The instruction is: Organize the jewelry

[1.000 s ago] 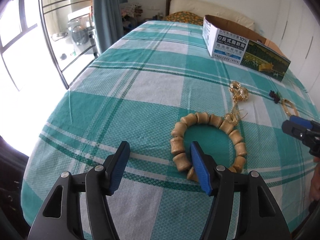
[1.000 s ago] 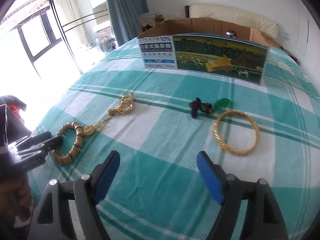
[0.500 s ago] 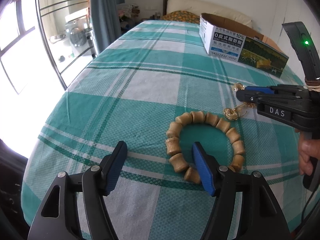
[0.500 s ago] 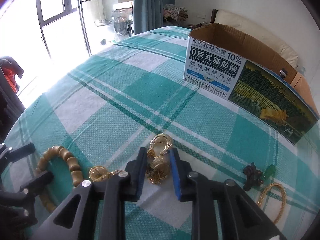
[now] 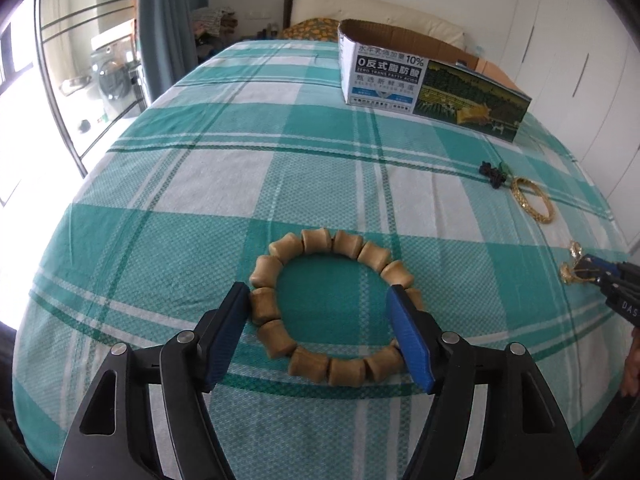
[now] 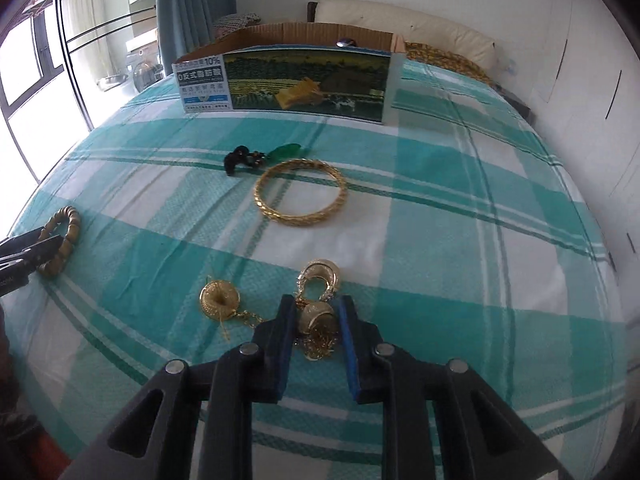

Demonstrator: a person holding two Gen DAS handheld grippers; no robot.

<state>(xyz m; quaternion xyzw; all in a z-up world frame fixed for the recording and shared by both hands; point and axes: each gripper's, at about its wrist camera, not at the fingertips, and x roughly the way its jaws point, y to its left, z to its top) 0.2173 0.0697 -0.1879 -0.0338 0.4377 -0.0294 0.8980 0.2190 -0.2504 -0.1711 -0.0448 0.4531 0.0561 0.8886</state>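
Our right gripper has just closed; its fingers, wide a second ago, now pinch the gold chain ornament, so it seems ready to go to the cardboard box far ahead. Our left gripper has shifted: its fingers, widening slightly, now straddle the wooden bead bracelet, ungripped. Beyond the right fingers lie a gold bangle and a dark green charm. All rests on a bed with a teal checked cover, in a bright bedroom.

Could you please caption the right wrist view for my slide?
Right claw shut on gold chain jewelry, near a gold bangle.
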